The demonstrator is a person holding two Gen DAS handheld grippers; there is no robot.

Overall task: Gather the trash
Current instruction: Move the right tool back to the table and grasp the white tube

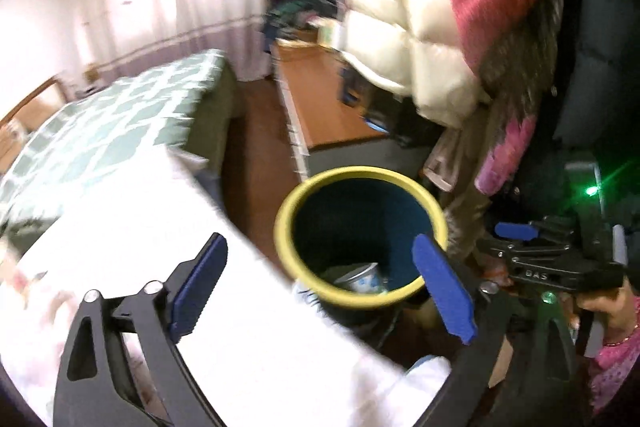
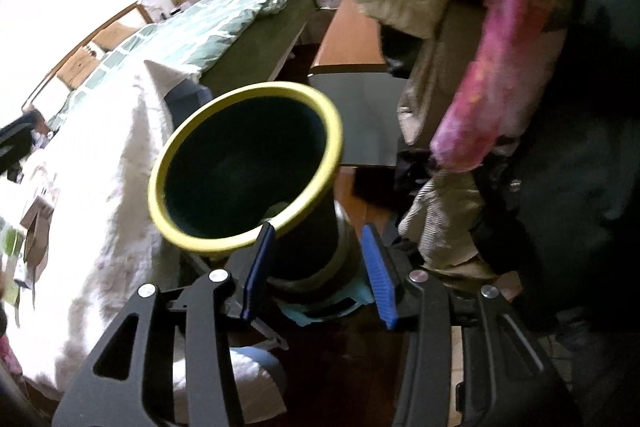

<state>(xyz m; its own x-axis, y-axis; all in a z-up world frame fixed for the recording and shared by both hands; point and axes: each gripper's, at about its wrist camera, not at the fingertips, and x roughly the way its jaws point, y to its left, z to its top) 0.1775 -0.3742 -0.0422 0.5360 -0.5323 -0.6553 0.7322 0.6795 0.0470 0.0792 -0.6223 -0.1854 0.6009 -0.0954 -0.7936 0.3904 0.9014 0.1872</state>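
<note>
Round dark bin (image 1: pixel 360 235) with smooth yellow rim stands ahead between the wide-spread left gripper (image 1: pixel 324 291) fingers; blurred pale trash (image 1: pixel 360 281) lies inside. Right gripper (image 2: pixel 320 271) fingers, spread wide, straddle its base.

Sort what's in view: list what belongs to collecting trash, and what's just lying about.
For the job:
bin, yellow-rimmed
trash in the bin
left gripper, open
right gripper, open around the bin's base

Just lying about:
bed
white blanket
hanging coats
desk
</note>
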